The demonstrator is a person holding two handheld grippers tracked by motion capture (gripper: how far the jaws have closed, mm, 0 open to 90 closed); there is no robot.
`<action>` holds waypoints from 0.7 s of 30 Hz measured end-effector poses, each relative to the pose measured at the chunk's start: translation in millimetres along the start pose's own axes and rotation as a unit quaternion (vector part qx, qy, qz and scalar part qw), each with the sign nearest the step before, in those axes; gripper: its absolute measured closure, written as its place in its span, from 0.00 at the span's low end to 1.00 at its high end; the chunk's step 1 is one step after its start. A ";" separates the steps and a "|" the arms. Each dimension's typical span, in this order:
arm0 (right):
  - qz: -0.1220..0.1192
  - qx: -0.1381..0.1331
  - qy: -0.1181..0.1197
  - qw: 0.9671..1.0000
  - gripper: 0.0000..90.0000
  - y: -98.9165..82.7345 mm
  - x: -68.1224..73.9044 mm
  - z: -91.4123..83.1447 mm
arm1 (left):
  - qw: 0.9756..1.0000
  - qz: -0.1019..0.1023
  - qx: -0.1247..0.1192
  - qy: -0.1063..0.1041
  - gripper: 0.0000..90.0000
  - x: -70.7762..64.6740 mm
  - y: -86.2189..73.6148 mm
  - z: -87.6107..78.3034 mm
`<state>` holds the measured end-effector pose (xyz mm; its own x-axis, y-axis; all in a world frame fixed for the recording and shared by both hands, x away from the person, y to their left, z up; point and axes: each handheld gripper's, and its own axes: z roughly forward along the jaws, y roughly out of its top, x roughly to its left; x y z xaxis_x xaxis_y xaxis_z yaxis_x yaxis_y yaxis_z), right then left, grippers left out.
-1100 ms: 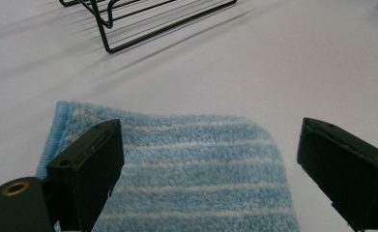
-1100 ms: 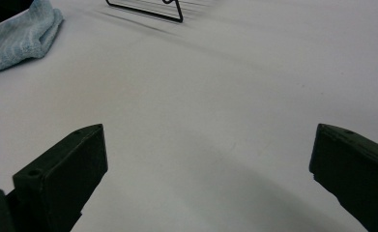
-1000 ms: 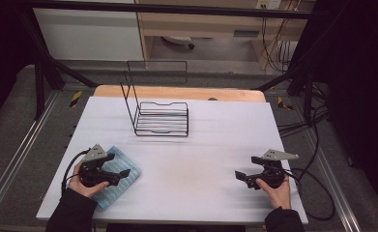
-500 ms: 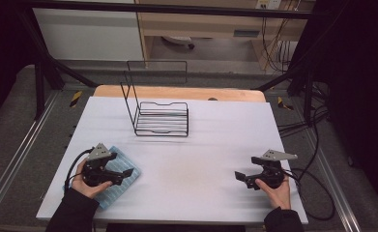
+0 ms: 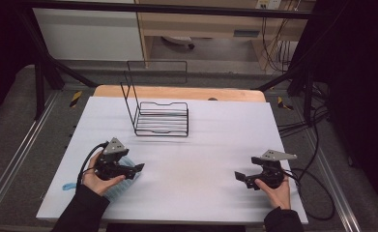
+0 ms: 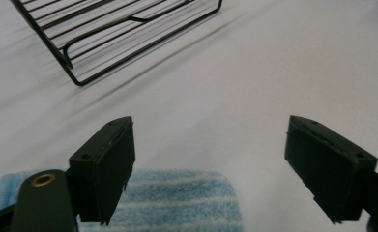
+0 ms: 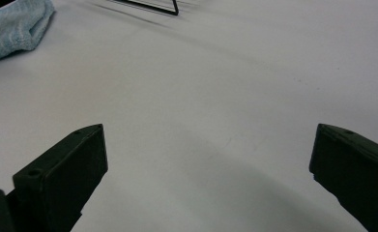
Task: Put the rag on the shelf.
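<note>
My left gripper (image 5: pixel 137 167), jaws spread but just narrowing, has slid forward over the blue cloth (image 6: pixel 177 200) lying at the worktop's (image 5: pixel 215 145) near-left, seemingly readying a pinch; the right gripper (image 5: pixel 239 176) waits spread.

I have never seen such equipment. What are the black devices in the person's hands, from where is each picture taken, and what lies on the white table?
There is no robot here. A person holds a hand-operated two-jaw tool in each hand: the left gripper and the right gripper.

One picture comes from a fixed camera above the white table. The other two come from small cameras riding on each gripper, looking along its black jaws.

On the table stand a black wire rack and a light blue terry cloth, which lies under the left gripper.

The left gripper's jaws have just been closing a little, but they grip nothing; the cloth lies below them. The right gripper is open over bare table.
</note>
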<state>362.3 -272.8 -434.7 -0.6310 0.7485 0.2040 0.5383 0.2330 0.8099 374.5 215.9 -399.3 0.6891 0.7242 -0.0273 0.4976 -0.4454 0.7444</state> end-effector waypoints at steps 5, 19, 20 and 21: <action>0.000 0.000 0.000 1.000 0.01 0.2 -0.3 -0.2 | 1.000 0.004 0.029 -0.002 0.34 -1.5 -7.8 6.8; -0.001 0.004 -0.002 1.000 0.01 -0.1 -0.2 0.3 | 0.995 0.017 0.095 0.014 0.66 -7.9 -22.4 19.8; -0.002 0.004 -0.002 1.000 0.01 -0.1 -0.4 0.4 | 0.995 0.016 0.098 0.014 0.67 -7.7 -22.5 20.3; -0.002 0.004 -0.003 1.000 0.01 -0.2 -0.4 0.3 | 0.995 0.016 0.100 0.015 0.68 -7.5 -22.5 20.6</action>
<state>362.6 -272.9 -435.1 -0.6304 0.7507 0.1975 0.5401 0.2414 0.8063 369.0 209.6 -429.6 0.6912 0.7225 0.0157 0.5735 -0.5617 0.5964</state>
